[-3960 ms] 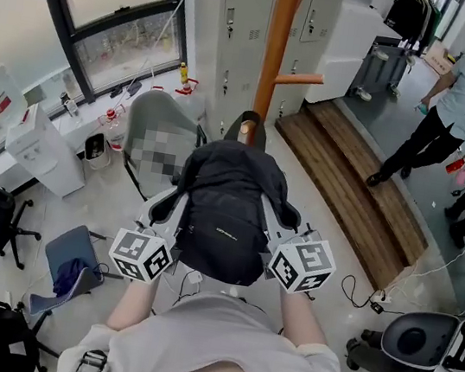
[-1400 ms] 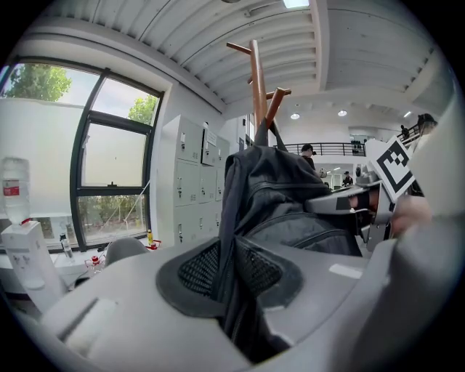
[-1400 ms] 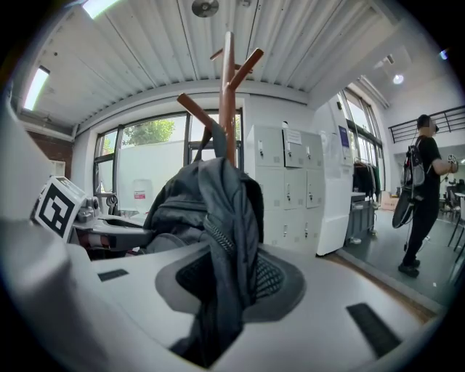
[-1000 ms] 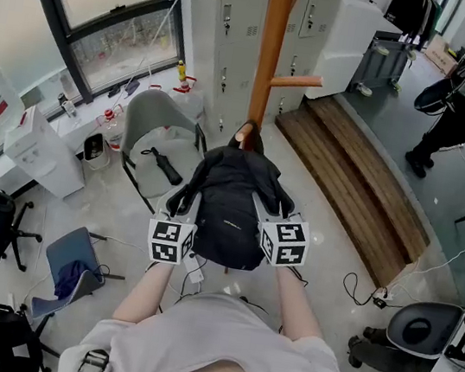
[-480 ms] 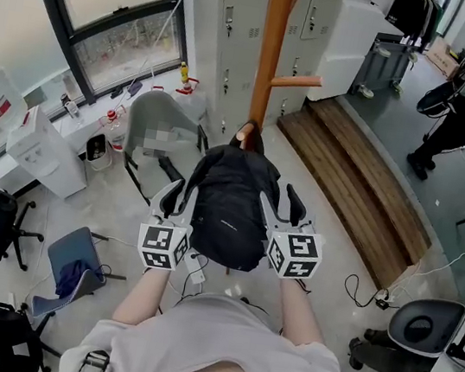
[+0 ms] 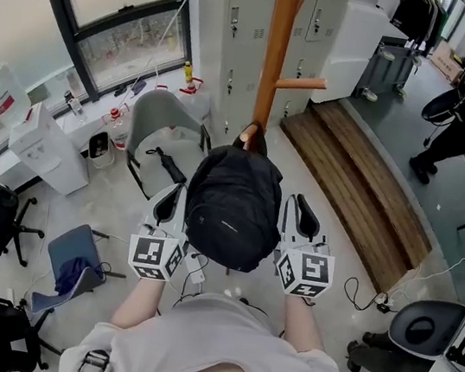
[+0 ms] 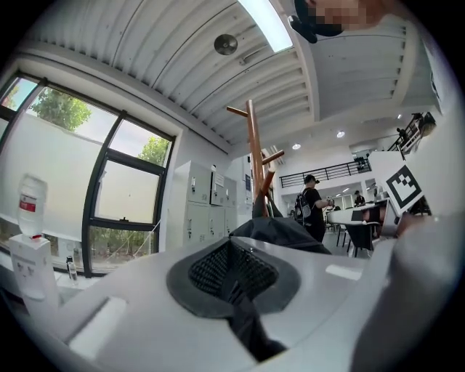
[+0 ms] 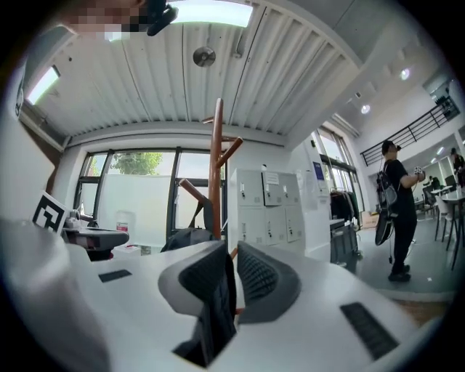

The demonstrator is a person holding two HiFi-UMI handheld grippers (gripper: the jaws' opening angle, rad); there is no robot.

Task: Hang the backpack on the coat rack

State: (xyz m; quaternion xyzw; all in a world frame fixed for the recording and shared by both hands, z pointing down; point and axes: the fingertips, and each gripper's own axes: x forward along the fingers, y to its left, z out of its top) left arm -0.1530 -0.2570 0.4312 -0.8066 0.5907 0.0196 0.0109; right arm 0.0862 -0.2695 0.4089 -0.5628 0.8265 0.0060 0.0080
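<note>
The coat rack [image 6: 278,48], an orange wooden post with pegs, was taken as the landmark. The black backpack [image 6: 233,211] was seen hanging on the near side of that post, its top loop [image 6: 256,138] caught over the lowest peg [image 6: 250,128], with a 2nd peg [image 6: 301,83] left bare higher up and to the right. The bag's body hung free below the peg, clear of the floor.

Against the head view of 1 second before, a release could be read. At that time both grippers were pressed to the bag's shoulder straps on either side. Now they were drawn back from the post and set just off the bag's flanks. No strap was seen in either of them.

The left gripper [image 6: 170,190], left of the post and beside the bag, was found with its pads pressed fully together. Nothing was caught between them. The right gripper [image 6: 301,207], right of the post, was caught with its jaws closing. A narrow gap was left between the pads, and through it only the post was seen.

The bag's weight was therefore judged to be carried by the peg alone. The hanging was judged done, with only the withdrawal of both grippers from the rack left.
</note>
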